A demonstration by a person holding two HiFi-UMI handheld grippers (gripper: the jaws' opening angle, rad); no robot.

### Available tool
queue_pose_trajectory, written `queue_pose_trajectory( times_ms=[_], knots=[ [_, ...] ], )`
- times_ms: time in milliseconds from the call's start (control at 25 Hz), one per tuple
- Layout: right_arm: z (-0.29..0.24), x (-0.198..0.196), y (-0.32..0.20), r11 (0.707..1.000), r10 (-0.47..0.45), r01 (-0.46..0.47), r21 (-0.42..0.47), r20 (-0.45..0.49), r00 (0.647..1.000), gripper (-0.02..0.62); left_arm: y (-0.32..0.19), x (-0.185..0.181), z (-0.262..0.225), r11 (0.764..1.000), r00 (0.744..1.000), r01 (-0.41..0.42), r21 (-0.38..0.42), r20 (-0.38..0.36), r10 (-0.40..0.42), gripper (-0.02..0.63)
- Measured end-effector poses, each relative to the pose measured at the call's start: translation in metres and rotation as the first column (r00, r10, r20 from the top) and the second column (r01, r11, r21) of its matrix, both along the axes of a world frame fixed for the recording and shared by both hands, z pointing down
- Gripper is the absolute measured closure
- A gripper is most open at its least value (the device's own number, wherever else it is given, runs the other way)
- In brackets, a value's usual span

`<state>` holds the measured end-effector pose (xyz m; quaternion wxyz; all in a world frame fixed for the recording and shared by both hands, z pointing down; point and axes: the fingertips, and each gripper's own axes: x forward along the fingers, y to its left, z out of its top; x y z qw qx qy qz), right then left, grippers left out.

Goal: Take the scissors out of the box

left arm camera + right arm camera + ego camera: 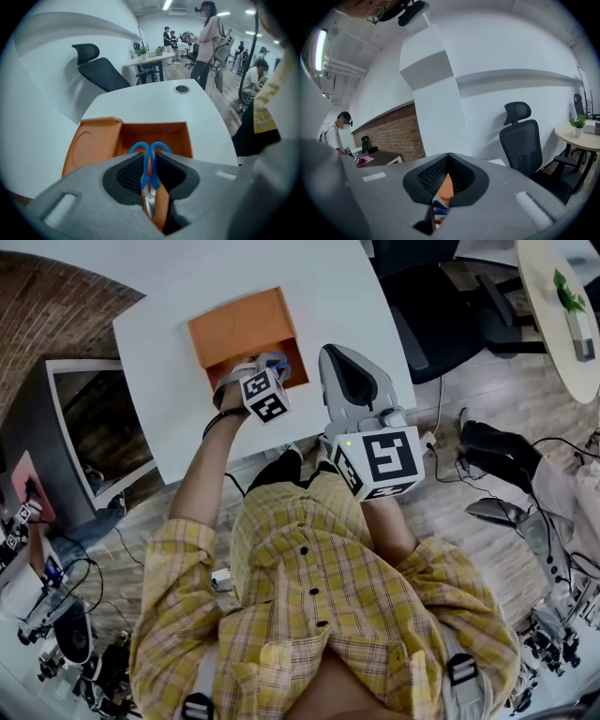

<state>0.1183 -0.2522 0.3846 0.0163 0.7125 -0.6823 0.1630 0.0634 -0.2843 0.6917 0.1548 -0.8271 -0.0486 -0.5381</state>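
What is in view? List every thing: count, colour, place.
box: 1, orange, open, on the table
scissors: 1, blue-handled, over the box
table: 1, white, under the box
office chair: 1, black, right of the table
round table: 1, pale, far right
plant: 1, green, on the round table
shirt: 1, yellow check, on the person
left gripper: 1, grey, shut on the scissors
right gripper: 1, grey, shut, right of the box

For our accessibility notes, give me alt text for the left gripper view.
The left gripper is shut on blue-handled scissors at an open orange box on a white table. An office chair and people stand in the room behind.
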Motion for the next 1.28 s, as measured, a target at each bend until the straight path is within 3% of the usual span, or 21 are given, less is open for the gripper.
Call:
queue_pose_trajectory(
  times_ms=[400,800,960,1280],
  knots=[
    [-0.009,-0.015,0.015,1.0,-0.026,0.026,0.014,-0.016,1.0,0.589,-0.001,-0.014,-0.034,0.992,0.989,0.109,0.069,-0.104,-0.101,0.525],
    [-0.018,-0.038,0.025,0.998,-0.061,0.062,0.033,-0.031,0.998,0.589,-0.005,-0.027,-0.086,0.965,0.944,0.25,0.08,-0.243,-0.225,0.525],
    [-0.026,-0.043,0.029,0.997,-0.065,0.067,0.046,-0.045,0.997,0.589,-0.008,-0.032,-0.115,0.94,0.898,0.336,0.051,-0.319,-0.304,0.525],
    [-0.04,-0.055,0.029,0.993,-0.094,0.098,0.063,-0.07,0.993,0.589,-0.009,-0.046,-0.183,0.856,0.732,0.511,-0.073,-0.486,-0.478,0.525]
  ],
)
